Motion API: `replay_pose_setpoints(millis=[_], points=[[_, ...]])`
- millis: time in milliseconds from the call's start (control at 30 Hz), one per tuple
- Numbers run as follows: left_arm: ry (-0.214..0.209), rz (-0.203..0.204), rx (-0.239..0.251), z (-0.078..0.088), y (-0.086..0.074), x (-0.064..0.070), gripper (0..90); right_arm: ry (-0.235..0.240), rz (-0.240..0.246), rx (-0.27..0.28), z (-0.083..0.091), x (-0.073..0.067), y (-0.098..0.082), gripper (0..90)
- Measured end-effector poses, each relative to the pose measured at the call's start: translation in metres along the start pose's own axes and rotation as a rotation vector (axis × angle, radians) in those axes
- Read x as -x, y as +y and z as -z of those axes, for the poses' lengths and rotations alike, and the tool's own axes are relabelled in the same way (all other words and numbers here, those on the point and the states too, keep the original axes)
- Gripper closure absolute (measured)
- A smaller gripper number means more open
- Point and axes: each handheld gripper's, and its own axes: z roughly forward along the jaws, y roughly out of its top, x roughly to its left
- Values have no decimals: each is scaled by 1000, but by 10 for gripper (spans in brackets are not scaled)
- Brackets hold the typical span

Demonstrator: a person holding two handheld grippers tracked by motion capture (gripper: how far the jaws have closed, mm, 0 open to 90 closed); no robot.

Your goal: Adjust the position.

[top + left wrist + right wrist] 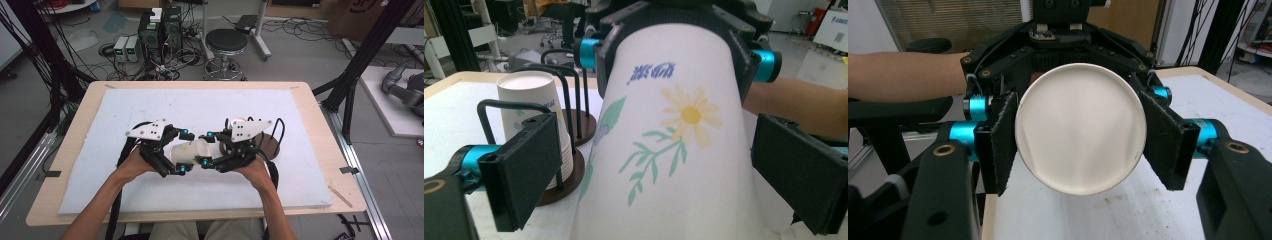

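a white foam sheet [200, 107] covers the wooden tabletop [320, 150]; a stool [226, 42] and computer towers [160, 30] stand beyond. the paper cup [192, 151], printed with a daisy and unreadable blue lettering, lies level between the grippers: right gripper [209, 148] fingers pinch its base end, left gripper [184, 151] fingers stand spread beside its mouth end.

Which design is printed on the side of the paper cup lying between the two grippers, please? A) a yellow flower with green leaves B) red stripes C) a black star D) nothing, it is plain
A: the left gripper view shows the paper cup with a yellow flower on green leafy stems on its white side.
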Motion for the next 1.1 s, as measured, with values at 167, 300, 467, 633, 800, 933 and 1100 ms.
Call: replay_pose_setpoints(millis=[167, 300, 467, 633, 800, 933, 1100], points=[[0, 6, -7, -1, -4, 1, 65, 3, 3, 3, 1, 0, 0, 372], [-1, 4, -10, 1, -9, 0, 84, 4, 4, 7, 1, -1, 1, 372], [-6, 6, -10, 1, -11, 0, 94, 6, 5, 7, 1, -1, 1, 373], [-17, -3, -18, 1, -11, 0, 126, 7, 5, 8, 1, -1, 1, 372], [-30, -11, -16, 2, -11, 1, 173, 12, 5, 12, 2, -1, 1, 373], [-37, -17, -11, 4, -12, 1, 208, 18, 5, 16, 2, -1, 1, 373], [-37, -18, -14, 4, -12, 1, 228, 21, 7, 14, 1, -1, 1, 375]])
